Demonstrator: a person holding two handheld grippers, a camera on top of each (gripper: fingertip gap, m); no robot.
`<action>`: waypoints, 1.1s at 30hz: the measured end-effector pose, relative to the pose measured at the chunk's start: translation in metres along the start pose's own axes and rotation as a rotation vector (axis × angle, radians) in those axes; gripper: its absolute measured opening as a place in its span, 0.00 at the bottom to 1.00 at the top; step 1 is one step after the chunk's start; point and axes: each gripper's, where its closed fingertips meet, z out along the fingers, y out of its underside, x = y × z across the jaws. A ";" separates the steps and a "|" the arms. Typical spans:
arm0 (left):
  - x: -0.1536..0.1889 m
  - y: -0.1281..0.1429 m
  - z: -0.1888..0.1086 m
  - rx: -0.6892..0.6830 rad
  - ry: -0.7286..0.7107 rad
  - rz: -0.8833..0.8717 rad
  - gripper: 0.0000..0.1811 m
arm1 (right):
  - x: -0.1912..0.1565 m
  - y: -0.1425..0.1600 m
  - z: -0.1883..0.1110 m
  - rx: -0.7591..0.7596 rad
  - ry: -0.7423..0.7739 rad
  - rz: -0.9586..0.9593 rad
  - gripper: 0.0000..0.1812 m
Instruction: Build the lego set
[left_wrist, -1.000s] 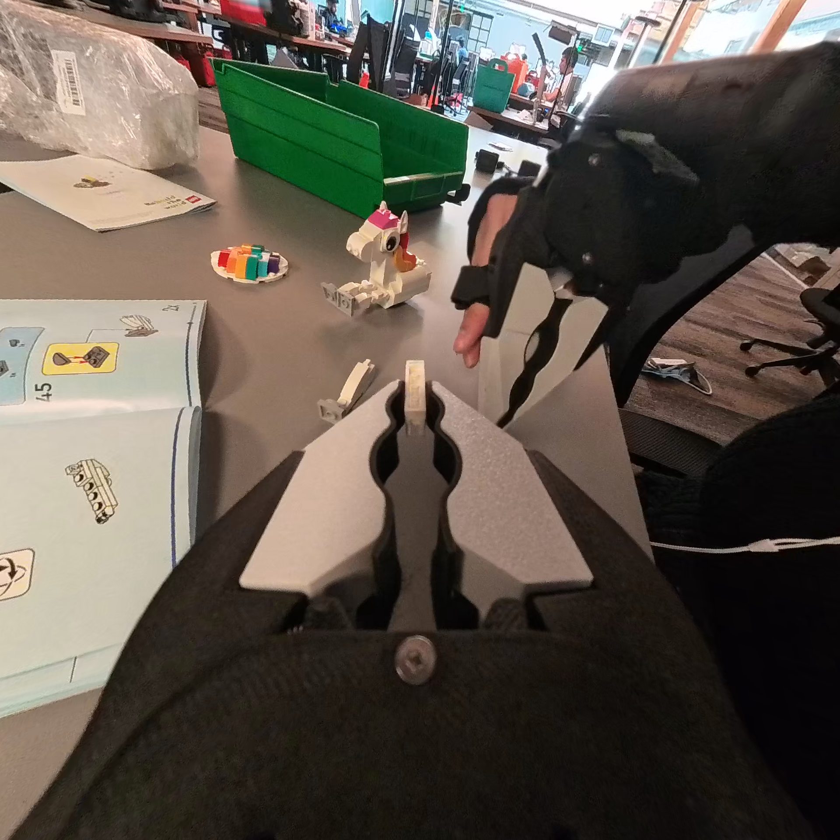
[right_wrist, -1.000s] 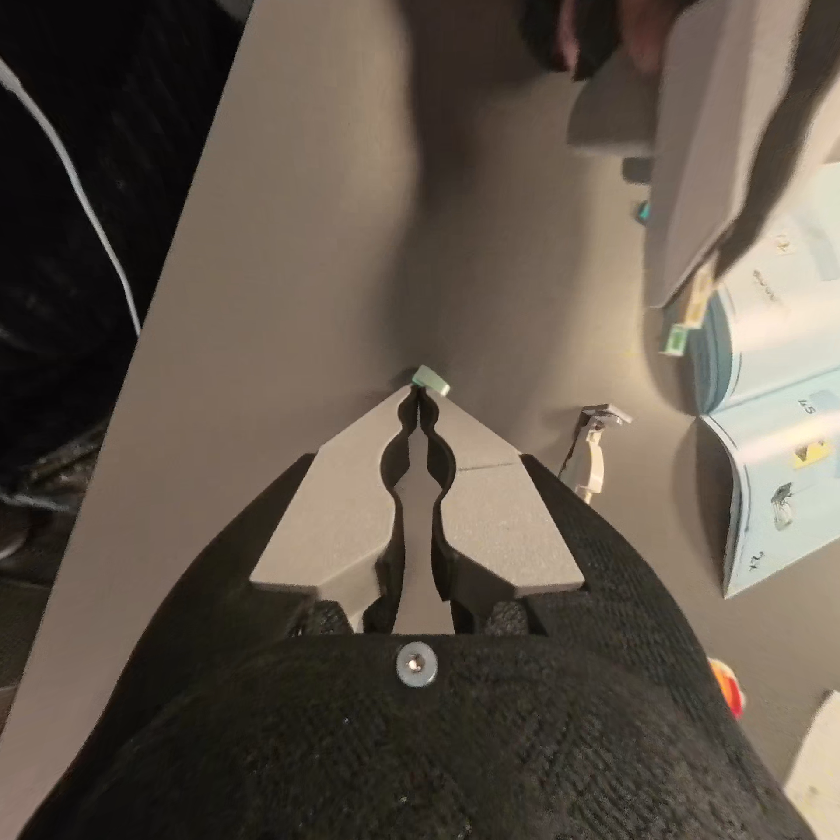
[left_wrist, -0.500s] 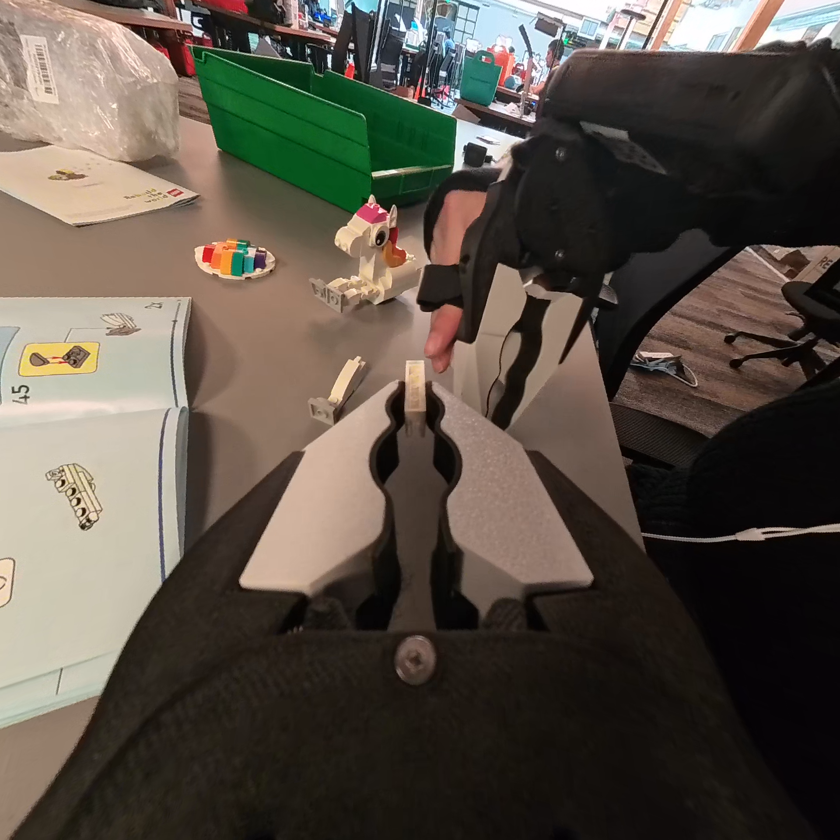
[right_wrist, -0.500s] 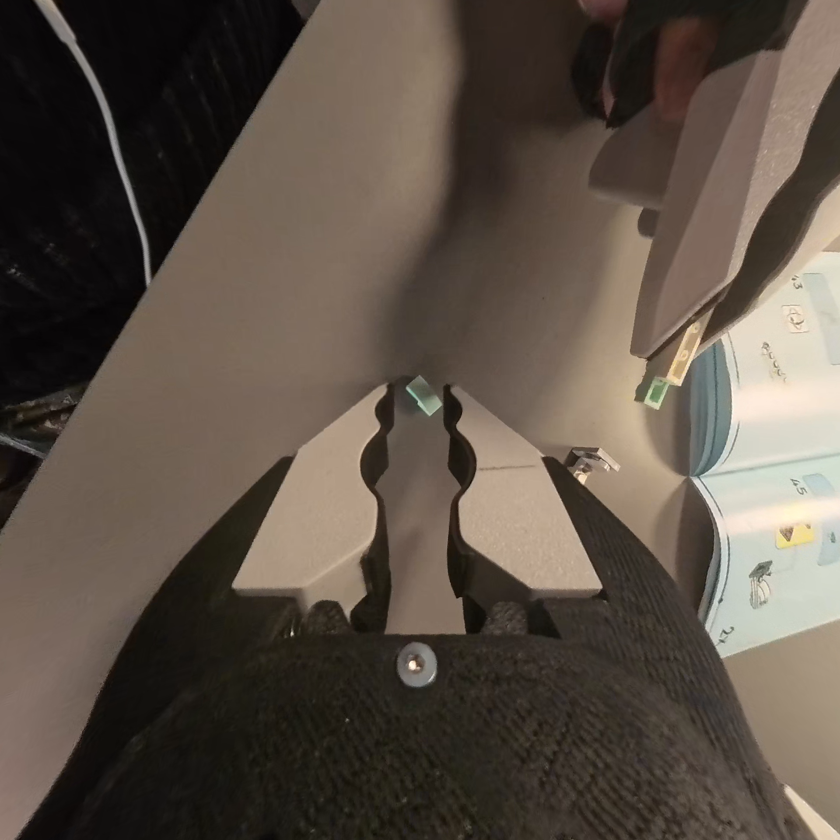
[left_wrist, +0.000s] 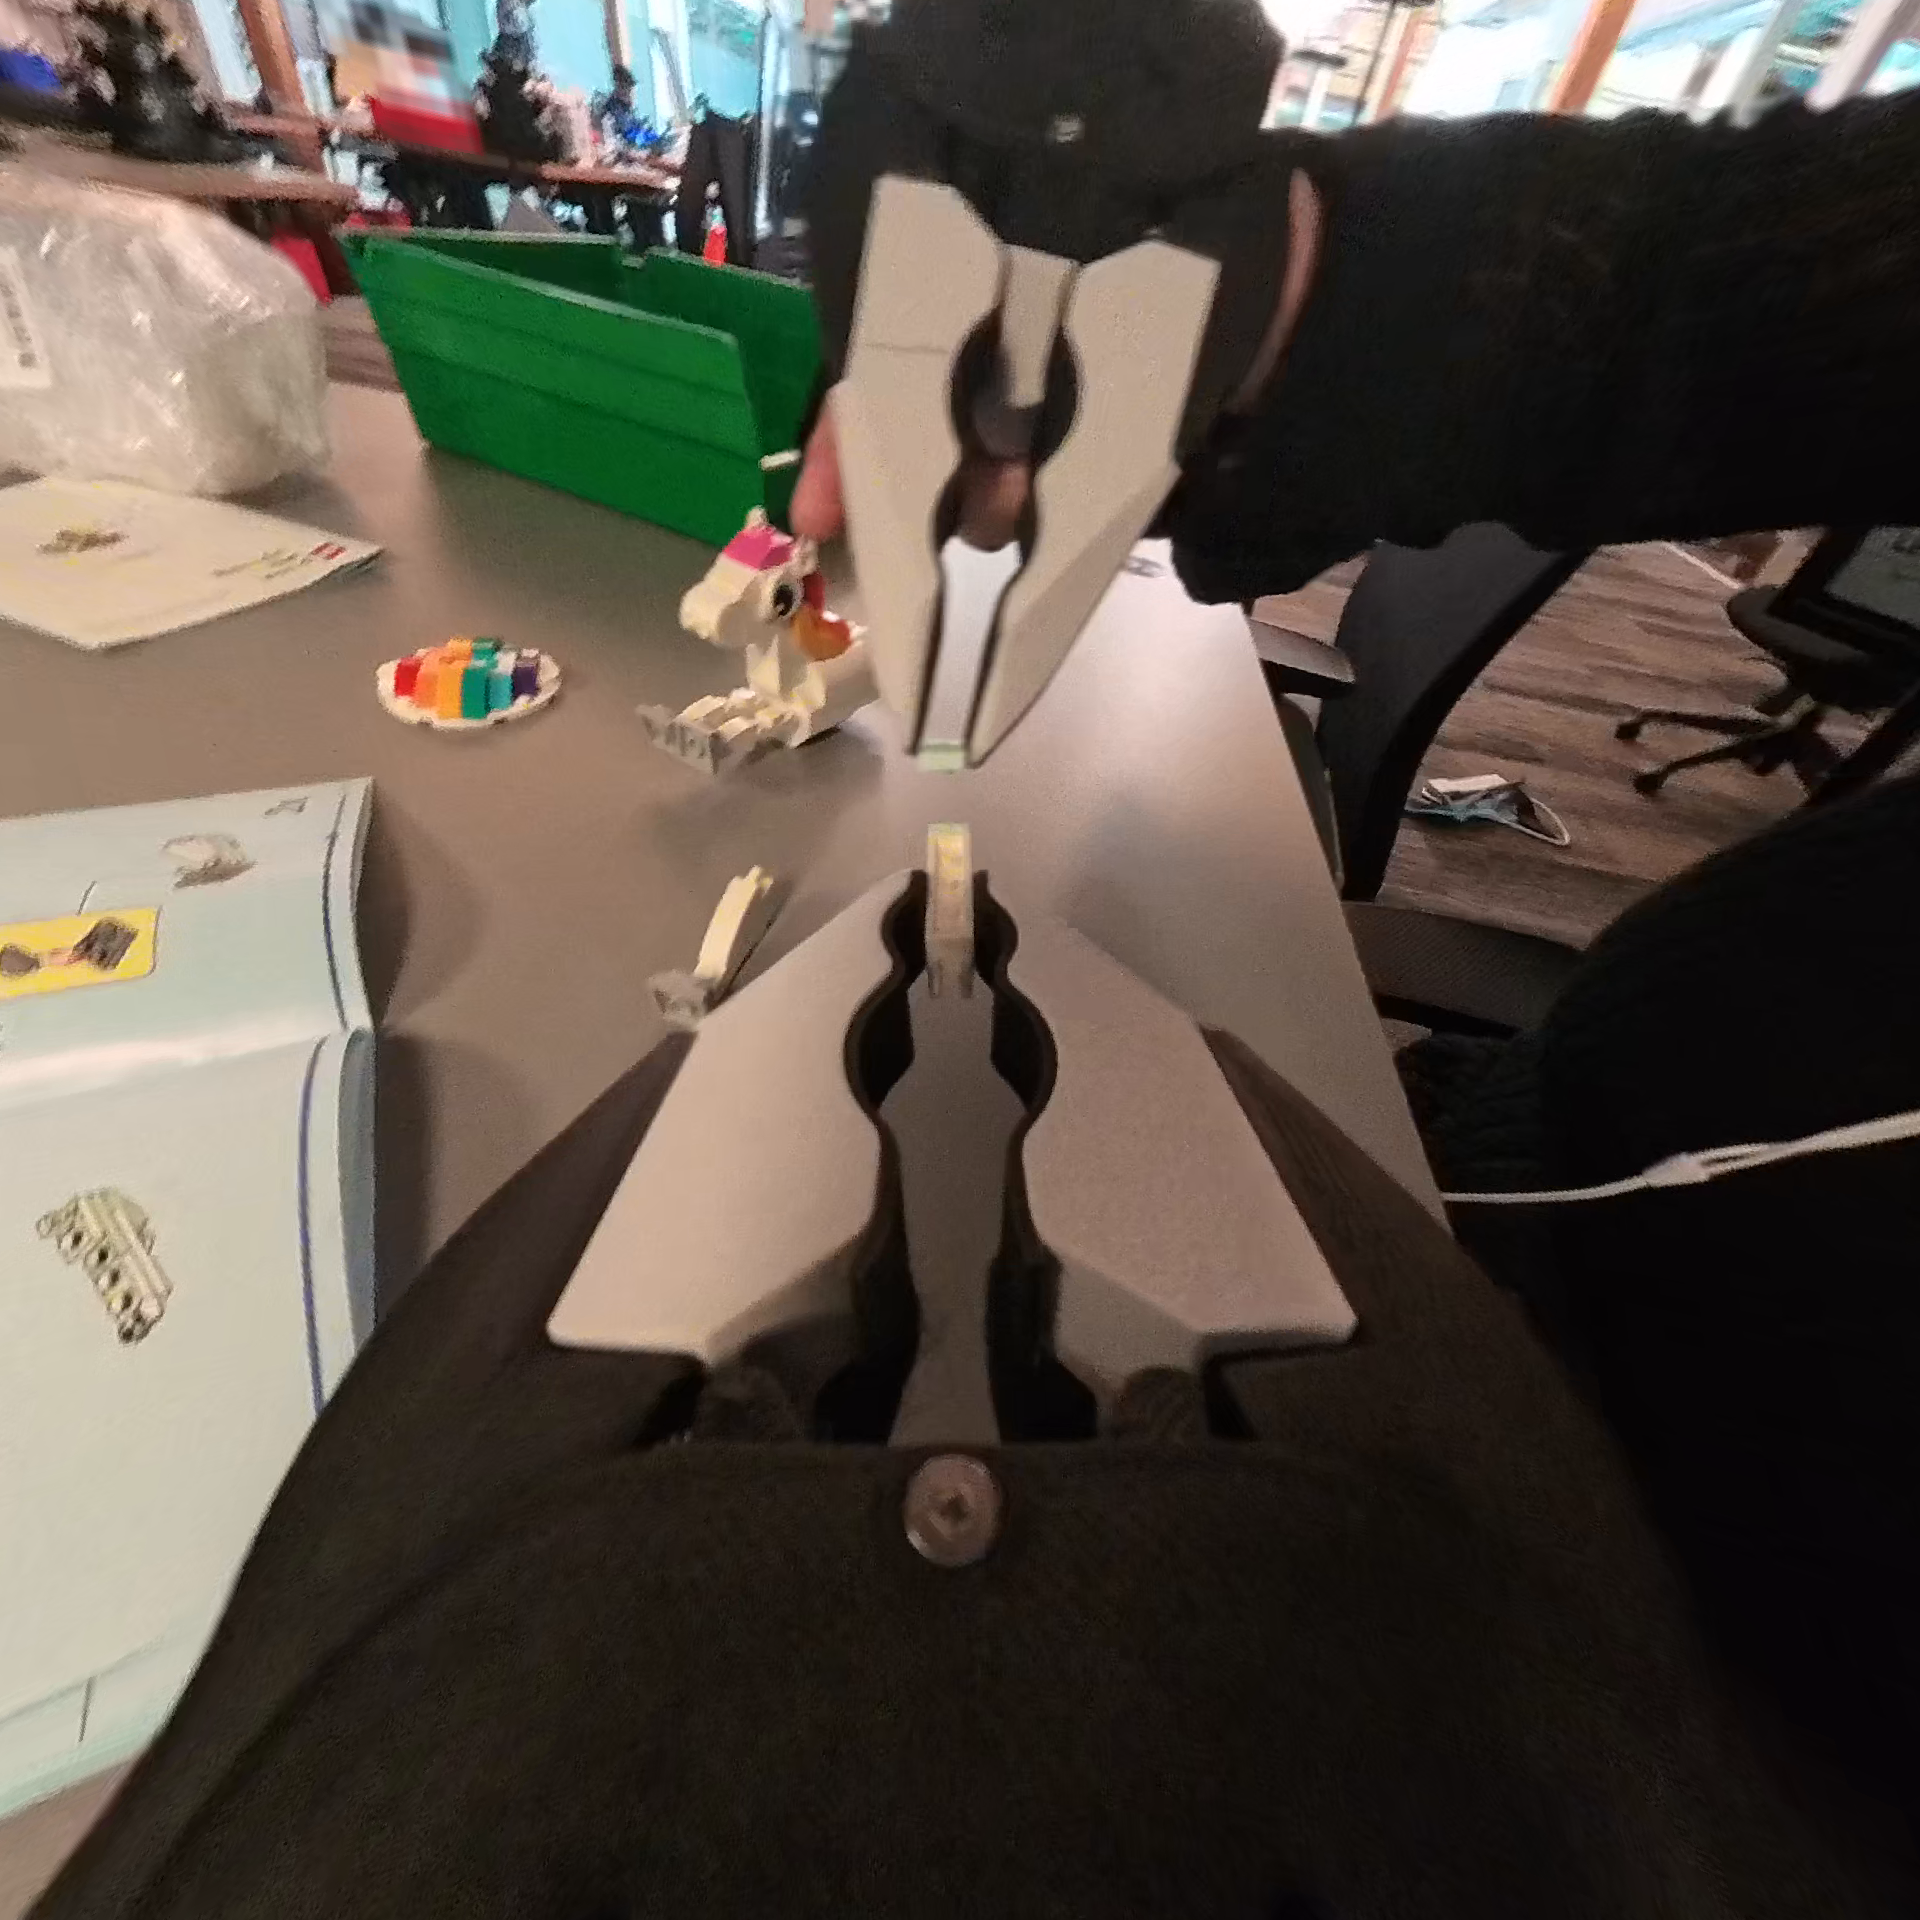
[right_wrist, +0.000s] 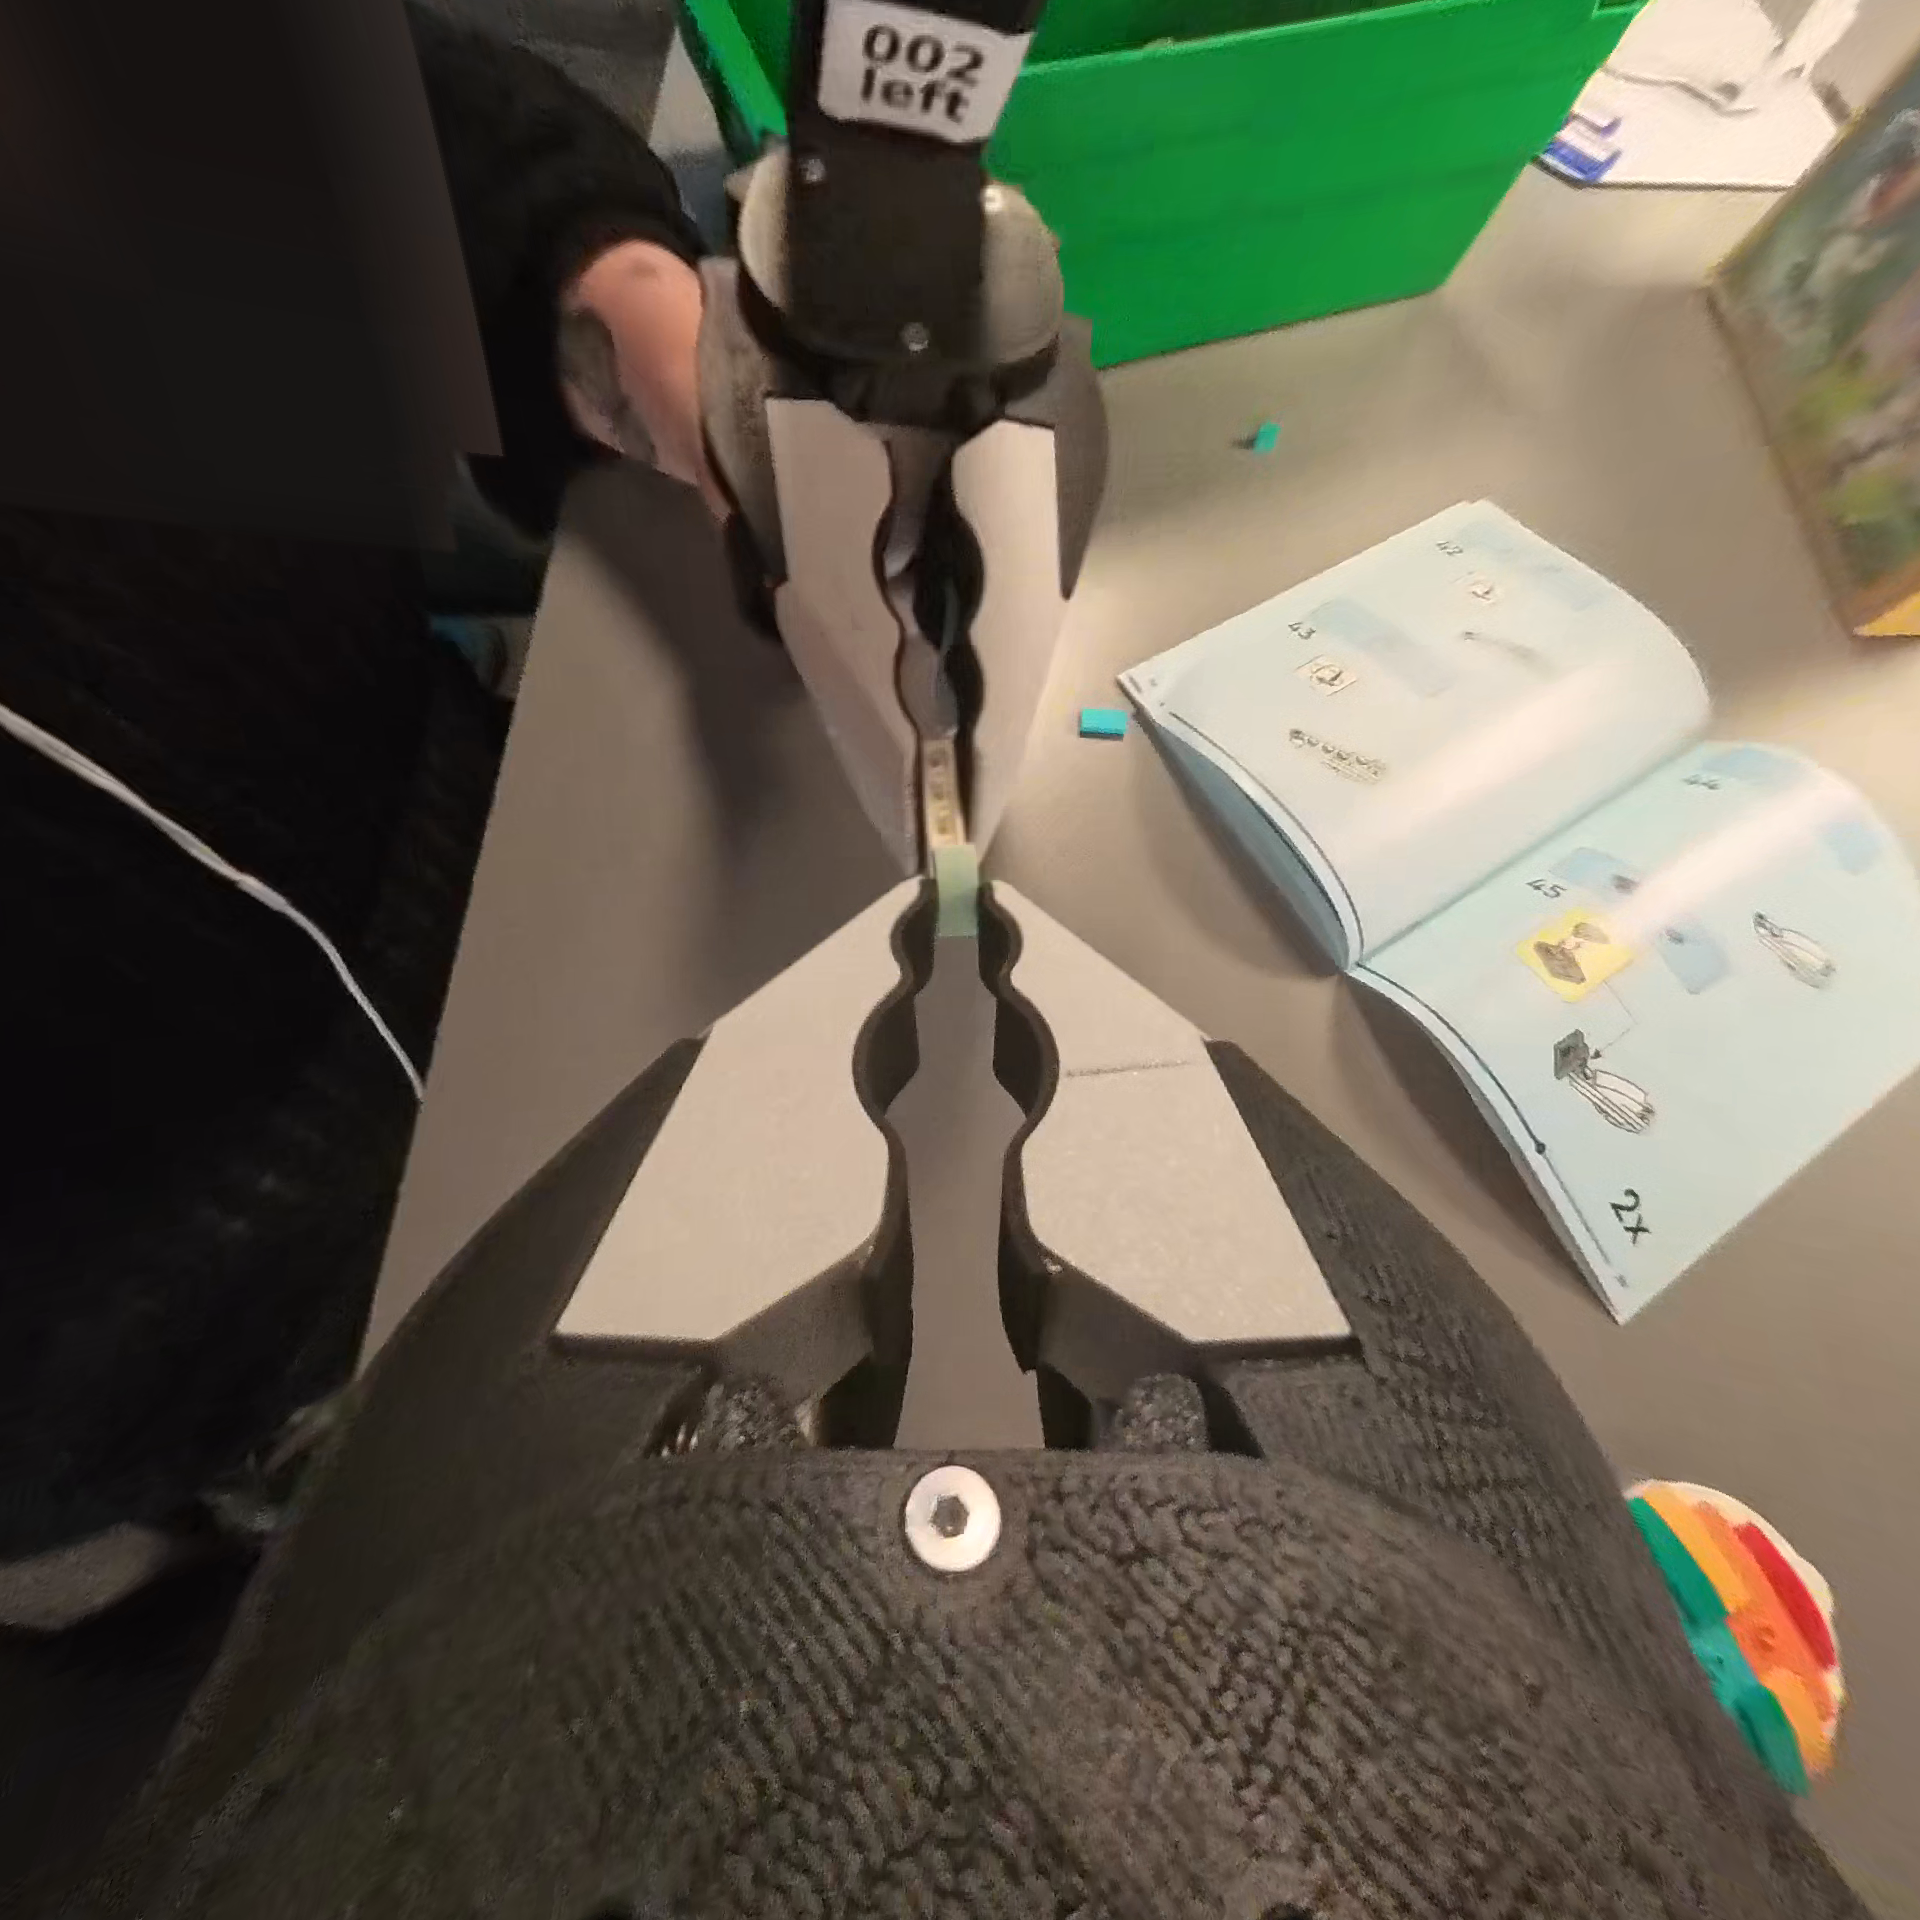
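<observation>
Grey table (left_wrist: 540, 831), busy workshop bkgd.

The rainbow plate (right_wrist: 1725, 1631) right of the right tool (right_wrist: 954, 891) runs off the edge; the picture box (right_wrist: 1829, 343) beyond is blurred and cropped.

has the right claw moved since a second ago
Yes. In the left wrist view the right claw has swung from beside the table edge to in front of the unicorn, and it now faces the left claw tip to tip.
</observation>
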 end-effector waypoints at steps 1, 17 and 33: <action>0.003 -0.001 0.001 0.001 -0.001 0.036 0.04 | -0.001 -0.001 0.001 -0.006 -0.008 0.008 0.03; 0.005 -0.001 0.001 -0.004 -0.037 0.127 0.04 | -0.010 0.004 0.009 -0.079 -0.038 -0.033 0.03; 0.005 -0.001 0.001 -0.003 -0.035 0.118 0.04 | -0.010 0.003 0.009 -0.088 -0.006 -0.056 0.04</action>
